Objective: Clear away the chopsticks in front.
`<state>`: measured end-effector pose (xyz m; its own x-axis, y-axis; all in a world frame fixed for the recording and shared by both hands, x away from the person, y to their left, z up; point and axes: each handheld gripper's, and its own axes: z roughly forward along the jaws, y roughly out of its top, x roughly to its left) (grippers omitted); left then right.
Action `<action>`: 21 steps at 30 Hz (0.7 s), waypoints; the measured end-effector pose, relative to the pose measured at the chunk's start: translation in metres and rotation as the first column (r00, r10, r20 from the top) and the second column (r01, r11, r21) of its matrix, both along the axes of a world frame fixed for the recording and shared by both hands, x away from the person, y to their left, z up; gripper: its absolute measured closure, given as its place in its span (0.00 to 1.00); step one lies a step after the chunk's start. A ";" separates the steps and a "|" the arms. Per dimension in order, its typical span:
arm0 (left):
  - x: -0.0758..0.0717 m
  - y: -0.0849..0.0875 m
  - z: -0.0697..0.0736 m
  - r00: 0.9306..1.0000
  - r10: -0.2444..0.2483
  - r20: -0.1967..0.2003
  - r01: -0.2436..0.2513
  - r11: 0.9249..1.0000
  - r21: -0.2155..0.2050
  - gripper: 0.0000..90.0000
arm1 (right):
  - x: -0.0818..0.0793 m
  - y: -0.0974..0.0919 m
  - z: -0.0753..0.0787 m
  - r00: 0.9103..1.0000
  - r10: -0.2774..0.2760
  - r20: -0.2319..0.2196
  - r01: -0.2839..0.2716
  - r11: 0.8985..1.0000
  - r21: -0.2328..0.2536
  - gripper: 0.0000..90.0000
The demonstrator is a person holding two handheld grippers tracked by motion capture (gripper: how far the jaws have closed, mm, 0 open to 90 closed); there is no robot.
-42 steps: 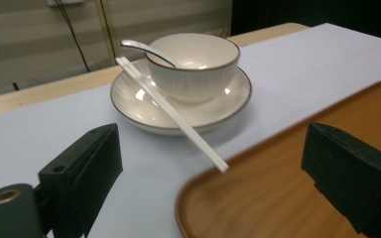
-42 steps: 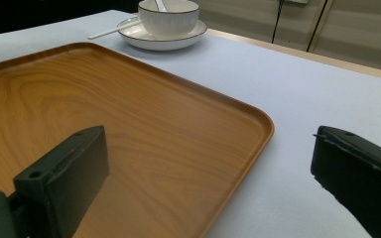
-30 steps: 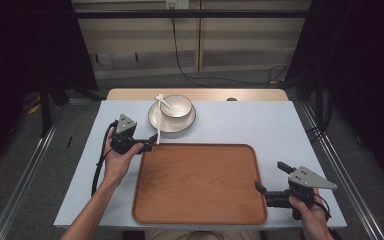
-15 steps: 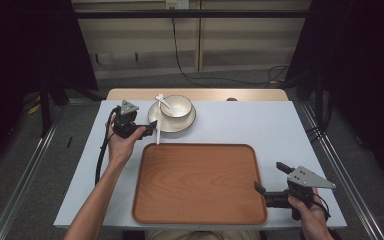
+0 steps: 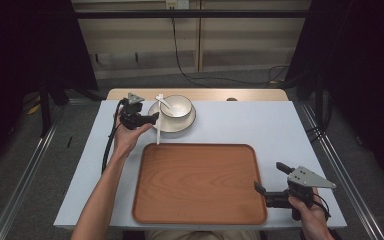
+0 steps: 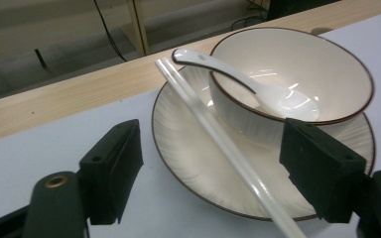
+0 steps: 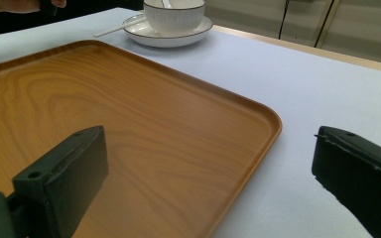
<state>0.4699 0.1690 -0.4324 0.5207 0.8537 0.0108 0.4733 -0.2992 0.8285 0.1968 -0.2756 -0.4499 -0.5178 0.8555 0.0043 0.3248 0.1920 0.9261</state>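
1. The left gripper (image 5: 152,118) sits near the far left part of the table (image 5: 240,125), at the left rim of the plate (image 6: 188,163). Its jaws have just been closing and now stand partly open.
2. Between those jaws lie the plate's rim and a white chopstick (image 6: 228,148). Neither pad presses on either, and nothing is gripped.
3. The chopstick rests slanted across the plate's left side, its near end pointing at the far edge of the wooden tray (image 5: 200,185).
4. A bowl (image 6: 297,79) stands on the plate with a white spoon (image 6: 258,89) lying in it.
5. The right gripper (image 5: 269,179) hangs wide open at the tray's near right corner, one jaw over the tray and one over the table, holding nothing.
6. No writing or brand can be read anywhere.
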 end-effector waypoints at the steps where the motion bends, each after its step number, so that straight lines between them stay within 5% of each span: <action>1: 0.002 0.000 -0.001 1.000 0.006 -0.013 -0.006 1.000 0.004 0.33 | 0.000 0.000 0.000 1.000 0.001 0.001 -0.001 1.000 -0.002 0.01; 4: 0.005 0.000 -0.003 1.000 0.002 -0.031 -0.002 1.000 -0.023 0.37 | 0.001 0.000 0.000 1.000 0.003 -0.001 -0.003 1.000 -0.002 0.01; 5: 0.005 -0.002 -0.005 1.000 0.004 -0.025 -0.004 1.000 0.025 0.41 | 0.001 0.000 0.000 1.000 0.001 -0.002 -0.001 1.000 0.001 0.01; 11: 0.010 -0.008 -0.009 0.999 -0.015 -0.038 0.016 1.000 0.012 0.56 | 0.000 0.000 0.000 1.000 -0.001 0.000 0.001 1.000 0.003 0.01; 13: 0.011 -0.013 -0.012 0.999 -0.024 -0.047 0.027 0.998 0.056 0.61 | 0.000 0.000 0.000 1.000 -0.001 0.000 0.001 1.000 0.002 0.01; 21: 0.018 -0.014 -0.017 0.998 -0.005 -0.062 0.007 0.999 0.037 0.65 | 0.000 -0.001 0.000 1.000 0.002 0.001 -0.002 1.000 0.001 0.01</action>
